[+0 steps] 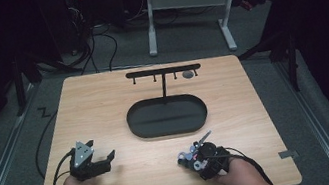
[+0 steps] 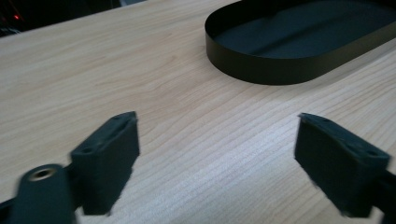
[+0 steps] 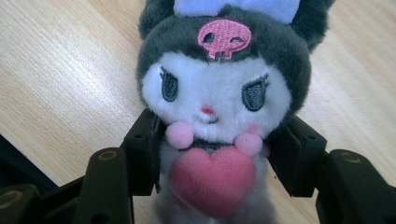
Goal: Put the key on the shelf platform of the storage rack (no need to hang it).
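A small plush toy (image 3: 219,93) with a dark grey hood, a pink skull patch, a white face and a pink heart sits between the jaws of my right gripper (image 3: 212,161), which is shut on its body. In the high view this right gripper (image 1: 194,157) holds the plush toy (image 1: 185,159) low over the table's front right. My left gripper (image 1: 101,150) stands open at the front left, nothing between its fingers (image 2: 109,154). A black oval tray (image 1: 129,121) lies mid-table; its wall (image 2: 261,70) is ahead of the left gripper (image 2: 218,123).
A black T-shaped rack (image 1: 163,71) with several hooks rises from the tray's far side; a small grey object (image 1: 188,74) hangs near its right end. The wooden table (image 1: 93,104) is bare around the tray. Beyond it are a white desk frame and cables on the floor.
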{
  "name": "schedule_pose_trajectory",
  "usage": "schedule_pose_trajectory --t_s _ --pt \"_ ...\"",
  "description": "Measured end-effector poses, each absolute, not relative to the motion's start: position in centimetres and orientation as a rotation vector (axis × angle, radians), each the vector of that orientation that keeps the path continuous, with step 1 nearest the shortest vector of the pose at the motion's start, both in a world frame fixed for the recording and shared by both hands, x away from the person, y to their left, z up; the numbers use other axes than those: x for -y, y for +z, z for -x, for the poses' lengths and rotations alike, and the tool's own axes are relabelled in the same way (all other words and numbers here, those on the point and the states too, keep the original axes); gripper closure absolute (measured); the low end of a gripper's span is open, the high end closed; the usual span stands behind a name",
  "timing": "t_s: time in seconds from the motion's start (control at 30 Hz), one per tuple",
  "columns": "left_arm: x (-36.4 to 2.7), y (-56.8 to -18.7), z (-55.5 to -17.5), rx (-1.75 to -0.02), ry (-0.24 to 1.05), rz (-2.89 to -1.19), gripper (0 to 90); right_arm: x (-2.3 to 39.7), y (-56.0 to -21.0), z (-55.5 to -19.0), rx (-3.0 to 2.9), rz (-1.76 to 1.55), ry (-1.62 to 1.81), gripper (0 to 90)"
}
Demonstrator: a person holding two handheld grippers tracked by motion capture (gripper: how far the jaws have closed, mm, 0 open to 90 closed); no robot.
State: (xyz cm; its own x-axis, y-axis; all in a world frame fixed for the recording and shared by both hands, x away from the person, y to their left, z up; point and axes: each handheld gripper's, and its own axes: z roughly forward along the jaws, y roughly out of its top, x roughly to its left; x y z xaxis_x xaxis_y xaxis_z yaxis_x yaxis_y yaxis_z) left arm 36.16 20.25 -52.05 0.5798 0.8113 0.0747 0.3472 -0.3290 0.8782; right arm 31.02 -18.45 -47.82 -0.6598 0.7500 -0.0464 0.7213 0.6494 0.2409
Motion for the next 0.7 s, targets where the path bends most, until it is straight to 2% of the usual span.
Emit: schedule_pose_trajectory --t_s 0.17,0.3,0.7 --pt "-19.7 -52.2 -36.2 -0.946 0.669 -1.938 15.7 19.0 -46.2 -31.7 -2.676 -1.228 0.340 42.2" --pt "-19.4 -52.2 -35.9 -0.891 0.670 -1.961 15.5 19.2 -45.2 -32.4 -2.638 -1.261 0.368 41.8" --pt "-19.9 -52.1 -35.7 -0.873 0.651 -1.931 15.5 20.0 -43.1 -35.0 -2.616 -1.330 0.381 41.9"
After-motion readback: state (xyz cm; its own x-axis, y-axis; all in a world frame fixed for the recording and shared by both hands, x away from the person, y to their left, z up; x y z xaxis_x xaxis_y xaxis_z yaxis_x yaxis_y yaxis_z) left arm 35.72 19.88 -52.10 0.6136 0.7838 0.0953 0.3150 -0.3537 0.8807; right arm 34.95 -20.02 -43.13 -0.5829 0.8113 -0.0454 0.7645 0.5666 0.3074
